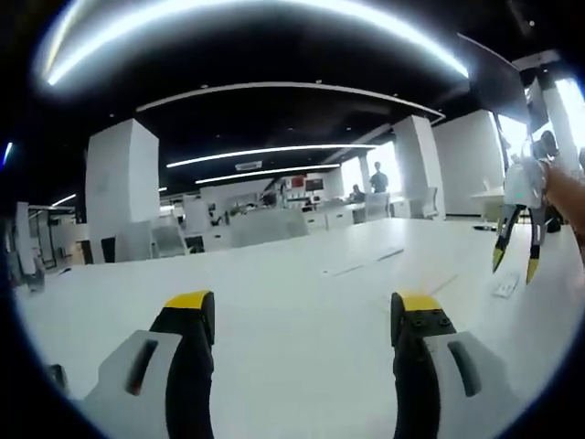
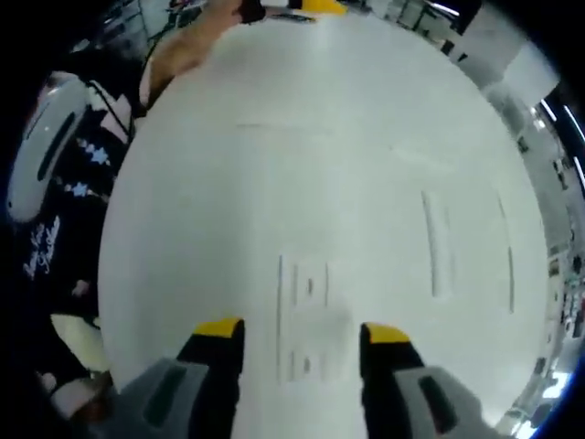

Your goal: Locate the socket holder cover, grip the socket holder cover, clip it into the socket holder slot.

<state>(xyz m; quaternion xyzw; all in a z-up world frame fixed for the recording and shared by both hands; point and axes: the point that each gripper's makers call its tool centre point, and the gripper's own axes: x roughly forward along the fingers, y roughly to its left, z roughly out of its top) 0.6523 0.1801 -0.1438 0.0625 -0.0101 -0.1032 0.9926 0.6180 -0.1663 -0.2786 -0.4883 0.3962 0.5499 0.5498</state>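
Observation:
A flat white socket holder piece (image 2: 307,302) with small slots lies on the white table (image 2: 302,165); it is blurred. My right gripper (image 2: 302,331) hovers just above it, open, jaws either side of its near end. In the left gripper view the same piece (image 1: 505,286) is a small white rectangle under the right gripper (image 1: 515,265), which hangs open from a hand. My left gripper (image 1: 303,306) is open over bare table (image 1: 292,366) with nothing between its fingers. I cannot tell which part is the cover.
Two long white strips (image 2: 437,242) (image 2: 508,261) lie on the table to the right of the piece, also seen as strips (image 1: 347,270) in the left gripper view. A person's dark patterned clothing (image 2: 64,219) borders the table's left edge. Office desks and chairs (image 1: 265,224) stand beyond.

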